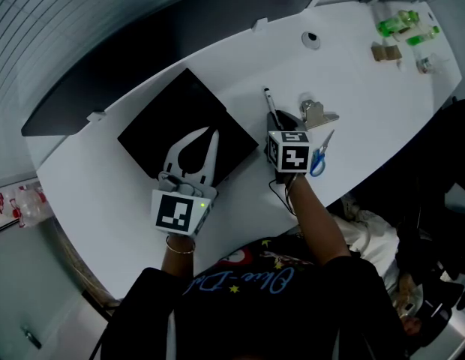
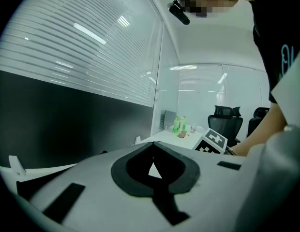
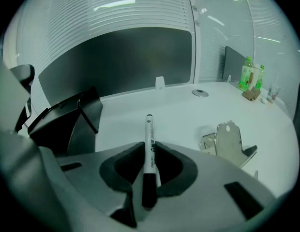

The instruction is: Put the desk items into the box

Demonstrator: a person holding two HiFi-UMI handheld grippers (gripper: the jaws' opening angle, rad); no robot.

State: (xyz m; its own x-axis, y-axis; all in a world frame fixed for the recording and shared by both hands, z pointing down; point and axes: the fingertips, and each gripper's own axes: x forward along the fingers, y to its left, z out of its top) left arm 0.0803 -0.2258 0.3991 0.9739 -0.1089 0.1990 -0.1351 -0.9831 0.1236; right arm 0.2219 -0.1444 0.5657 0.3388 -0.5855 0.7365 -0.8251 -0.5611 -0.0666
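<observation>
Head view takes in a white desk [image 1: 367, 111] with a black box [image 1: 165, 126] lying on its left part. The left gripper [image 1: 212, 135] hangs over the box's near right corner, and the left gripper view shows its jaws clenched tip to tip with nothing between them. The right gripper [image 1: 277, 120] is just beside the box's right edge, tilted down at the desk. A metal clip [image 1: 316, 115] stands to its right and blue scissors [image 1: 320, 156] lie nearer the person. Both are apart from the jaws.

The marker [image 1: 269, 102] is the thing in hand. In the right gripper view it lies straight down the middle between the jaws, which are grasping it on both sides at the white barrel just ahead of its black cap. Its long axis runs in line with the jaws. The free end points away from the person towards the far side of the desk, and the cap end is tucked back into the throat of the gripper. I cannot tell whether the far end rests on the desk or is just clear of it.

From these jaws the box lies to the left and close by, with nothing in between. The right hand has the marker, so it looks like the one to carry it: a short lift and a sideways move to the left. Since the marker sticks out forwards, its free end should clear the box wall first. The left gripper sits over that same corner and could get in the way.
</observation>
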